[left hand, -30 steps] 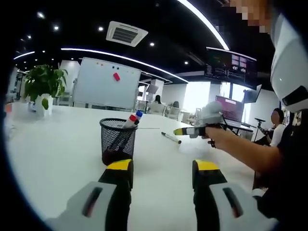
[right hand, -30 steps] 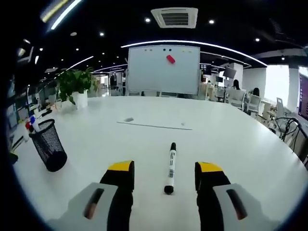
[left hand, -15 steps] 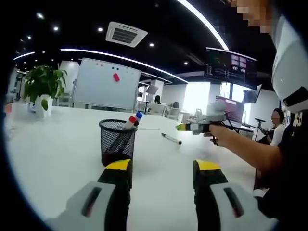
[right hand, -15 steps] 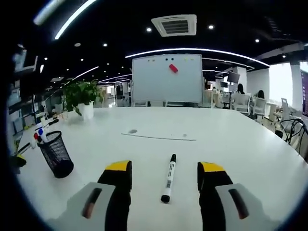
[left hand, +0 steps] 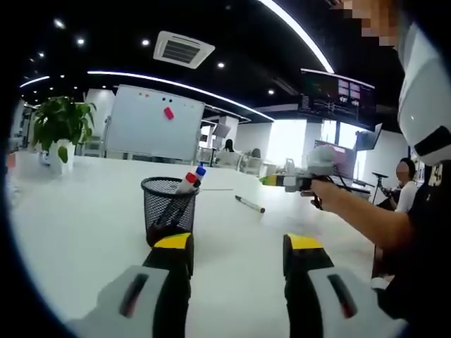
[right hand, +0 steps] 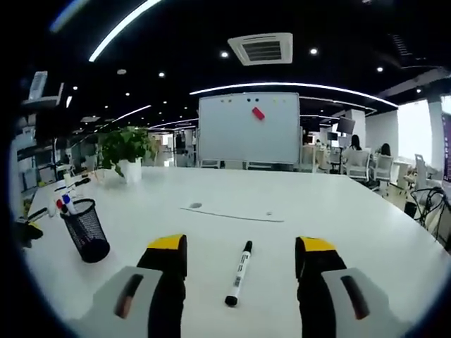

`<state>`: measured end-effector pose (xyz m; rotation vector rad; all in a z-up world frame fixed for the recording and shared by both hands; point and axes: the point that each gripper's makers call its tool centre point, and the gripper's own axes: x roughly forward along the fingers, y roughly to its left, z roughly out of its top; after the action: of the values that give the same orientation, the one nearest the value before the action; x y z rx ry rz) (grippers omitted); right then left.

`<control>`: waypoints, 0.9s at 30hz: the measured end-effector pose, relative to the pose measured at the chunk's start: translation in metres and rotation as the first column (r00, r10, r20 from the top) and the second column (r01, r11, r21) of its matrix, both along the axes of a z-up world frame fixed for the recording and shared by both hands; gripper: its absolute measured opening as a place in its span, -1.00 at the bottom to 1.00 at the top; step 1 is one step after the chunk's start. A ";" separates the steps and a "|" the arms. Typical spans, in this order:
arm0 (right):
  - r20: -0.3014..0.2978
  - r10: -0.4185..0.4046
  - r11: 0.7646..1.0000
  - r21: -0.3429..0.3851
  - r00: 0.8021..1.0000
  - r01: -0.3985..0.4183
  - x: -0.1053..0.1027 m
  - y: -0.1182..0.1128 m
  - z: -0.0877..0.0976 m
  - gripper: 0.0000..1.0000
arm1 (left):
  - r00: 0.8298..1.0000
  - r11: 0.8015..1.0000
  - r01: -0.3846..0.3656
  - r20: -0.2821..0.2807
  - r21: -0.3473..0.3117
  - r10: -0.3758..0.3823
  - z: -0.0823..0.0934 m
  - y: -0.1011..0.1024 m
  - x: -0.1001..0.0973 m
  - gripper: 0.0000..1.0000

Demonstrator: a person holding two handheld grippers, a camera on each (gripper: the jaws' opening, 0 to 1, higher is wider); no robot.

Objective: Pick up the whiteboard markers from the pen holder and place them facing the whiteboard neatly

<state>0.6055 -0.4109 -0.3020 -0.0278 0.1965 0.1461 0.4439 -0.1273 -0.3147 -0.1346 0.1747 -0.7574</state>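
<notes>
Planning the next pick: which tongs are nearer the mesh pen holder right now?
Left. The left tongs sit just short of the mesh pen holder, its base right beyond the left jaw. The right tongs straddle the black marker, with the holder off to their left.

Left claw (left hand: 238,257) and right claw (right hand: 239,264), jaws apart, empty.

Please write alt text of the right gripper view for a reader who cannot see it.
A black marker lies on the white table between the open jaws of the right gripper, pointing toward a whiteboard at the far end. A mesh pen holder with markers stands at left, with a potted plant beyond it.
</notes>
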 end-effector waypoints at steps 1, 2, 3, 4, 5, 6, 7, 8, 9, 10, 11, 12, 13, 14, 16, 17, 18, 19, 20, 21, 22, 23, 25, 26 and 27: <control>0.002 0.004 1.000 -0.001 1.000 -0.004 0.000 0.000 0.001 0.29 | 1.000 1.000 0.000 0.001 0.000 0.000 0.001 0.000 0.000 0.05; 0.005 0.010 1.000 0.001 1.000 -0.010 -0.001 0.000 0.003 0.30 | 1.000 1.000 0.001 0.001 -0.002 -0.001 0.001 -0.001 0.001 0.05; 0.012 0.012 1.000 0.007 1.000 -0.012 -0.001 0.000 0.005 0.33 | 1.000 1.000 0.001 -0.002 -0.003 -0.001 0.001 -0.001 0.002 0.05; 0.016 0.013 1.000 0.012 1.000 -0.013 -0.001 -0.001 0.006 0.35 | 1.000 1.000 0.002 -0.002 0.001 -0.002 0.000 -0.001 0.002 0.05; 0.019 0.020 1.000 0.016 1.000 -0.020 -0.001 0.000 0.007 0.35 | 1.000 1.000 0.003 -0.001 0.003 -0.003 0.000 -0.002 0.003 0.05; 0.015 0.020 1.000 0.013 1.000 -0.020 -0.001 0.000 0.007 0.35 | 1.000 1.000 0.000 -0.006 0.007 0.000 -0.002 -0.001 0.003 0.05; 0.014 0.021 1.000 0.004 1.000 -0.021 -0.002 0.000 0.008 0.34 | 1.000 1.000 -0.008 -0.007 0.003 0.008 -0.002 0.001 0.005 0.05; 0.024 0.028 1.000 -0.004 0.999 -0.028 -0.003 0.001 0.010 0.34 | 1.000 1.000 -0.013 -0.013 -0.011 0.013 -0.001 0.002 0.006 0.05; 0.029 0.036 0.999 -0.014 0.999 -0.035 -0.004 0.002 0.011 0.34 | 1.000 1.000 -0.017 -0.013 -0.009 0.017 -0.001 0.004 0.006 0.05; 0.031 0.041 0.999 -0.022 0.999 -0.040 -0.006 0.002 0.013 0.33 | 1.000 1.000 -0.025 -0.005 0.005 0.025 -0.002 0.006 0.007 0.05; 0.033 0.040 0.999 -0.023 0.999 -0.040 -0.006 0.002 0.014 0.33 | 1.000 1.000 -0.028 -0.002 0.014 0.028 -0.002 0.007 0.008 0.05; 0.041 0.046 0.999 -0.025 0.998 -0.045 -0.006 0.001 0.016 0.33 | 1.000 0.999 -0.030 0.001 0.019 0.030 -0.002 0.007 0.008 0.05; 0.046 0.050 0.999 -0.023 0.998 -0.049 -0.006 0.002 0.018 0.33 | 0.999 0.999 -0.033 0.002 0.022 0.033 -0.002 0.007 0.009 0.05; 0.050 0.055 0.998 -0.017 0.997 -0.054 -0.006 0.003 0.019 0.33 | 0.999 0.999 -0.035 0.004 0.025 0.035 -0.001 0.007 0.010 0.05; 0.053 0.057 0.998 -0.015 0.997 -0.056 -0.006 0.004 0.021 0.34 | 0.999 0.999 -0.039 0.011 0.028 0.039 0.000 0.007 0.011 0.05; 0.054 0.061 0.998 -0.018 0.997 -0.060 -0.006 0.004 0.022 0.34 | 0.999 0.999 -0.041 0.011 0.030 0.040 0.001 0.007 0.012 0.05; 0.060 0.071 0.997 -0.019 0.996 -0.070 -0.007 0.006 0.024 0.34 | 0.999 0.998 -0.042 0.015 0.036 0.041 0.001 0.007 0.012 0.04; 0.066 0.085 0.996 -0.015 0.994 -0.084 -0.007 0.009 0.025 0.33 | 0.999 0.998 -0.041 0.016 0.039 0.041 0.000 0.006 0.013 0.04; 0.067 0.091 0.996 -0.012 0.994 -0.090 -0.008 0.010 0.026 0.33 | 0.999 0.998 -0.042 0.016 0.040 0.042 0.000 0.006 0.013 0.04; 0.067 0.094 0.996 -0.012 0.993 -0.093 -0.008 0.011 0.026 0.33 | 0.999 0.998 -0.045 0.017 0.039 0.044 0.000 0.006 0.014 0.04; 0.067 0.096 0.995 -0.016 0.993 -0.095 -0.009 0.013 0.026 0.33 | 0.999 0.998 -0.047 0.018 0.038 0.046 0.001 0.006 0.014 0.04; 0.067 0.095 0.995 -0.018 0.993 -0.094 -0.009 0.013 0.026 0.32 | 0.999 0.998 -0.047 0.017 0.039 0.046 0.001 0.006 0.014 0.04; 0.061 0.098 0.995 -0.021 0.993 -0.097 -0.010 0.013 0.025 0.29 | 0.999 0.998 -0.047 0.021 0.046 0.046 0.000 0.006 0.014 0.04; 0.059 0.098 0.995 -0.021 0.993 -0.097 -0.010 0.013 0.024 0.29 | 0.999 0.998 -0.048 0.022 0.045 0.047 0.001 0.005 0.014 0.04; 0.063 0.099 0.995 -0.020 0.993 -0.098 -0.011 0.013 0.025 0.29 | 0.999 0.998 -0.048 0.024 0.044 0.047 0.001 0.005 0.014 0.04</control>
<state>0.5943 -0.3980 -0.2768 -0.0594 0.1322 0.2417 0.4582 -0.1222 -0.3133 -0.0872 0.1664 -0.7071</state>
